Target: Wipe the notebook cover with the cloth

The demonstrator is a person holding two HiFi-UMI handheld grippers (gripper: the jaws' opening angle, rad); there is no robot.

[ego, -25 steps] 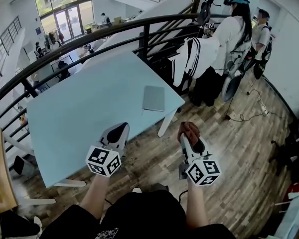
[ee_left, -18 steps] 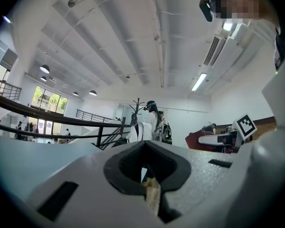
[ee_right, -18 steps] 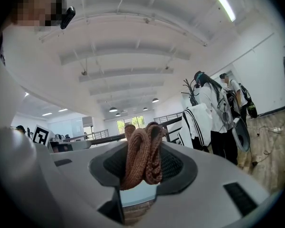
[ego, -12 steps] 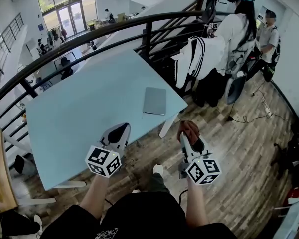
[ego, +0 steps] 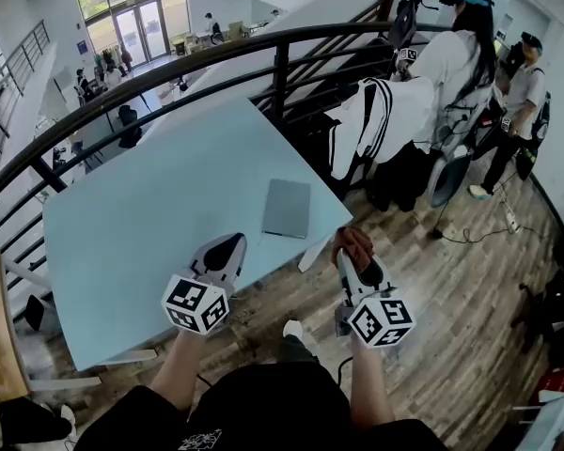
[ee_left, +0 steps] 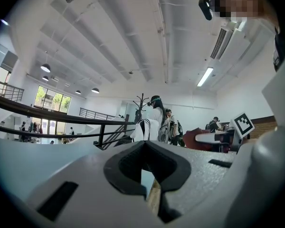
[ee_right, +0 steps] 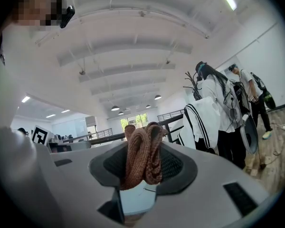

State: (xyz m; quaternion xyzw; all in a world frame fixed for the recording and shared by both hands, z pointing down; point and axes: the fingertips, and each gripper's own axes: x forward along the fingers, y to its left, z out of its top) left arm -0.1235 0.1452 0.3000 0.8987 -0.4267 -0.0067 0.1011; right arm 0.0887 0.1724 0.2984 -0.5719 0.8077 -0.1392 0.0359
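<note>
Holding the cloth (ee_right: 141,158): pinching it, brown, knitted and folded, in the right gripper (ego: 354,256), bunching up above the jaws.
Left gripper (ego: 222,249): carrying nothing, jaws sitting almost together, leaving only a slit.
Notebook (ego: 288,208): lying flat and closed on the pale blue tabletop (ego: 150,214), sitting near its right-hand corner, not yet wiped.
Direction: lying ahead of both grippers and between them, sitting nearer the right one, just forward and to its left; long axis running away from the person, leaning slightly.
Next move: probably calling for a short forward reach with the cloth.
Writing: showing none readable on the grey cover; carrying only black-and-white square markers on the gripper cubes.
</note>
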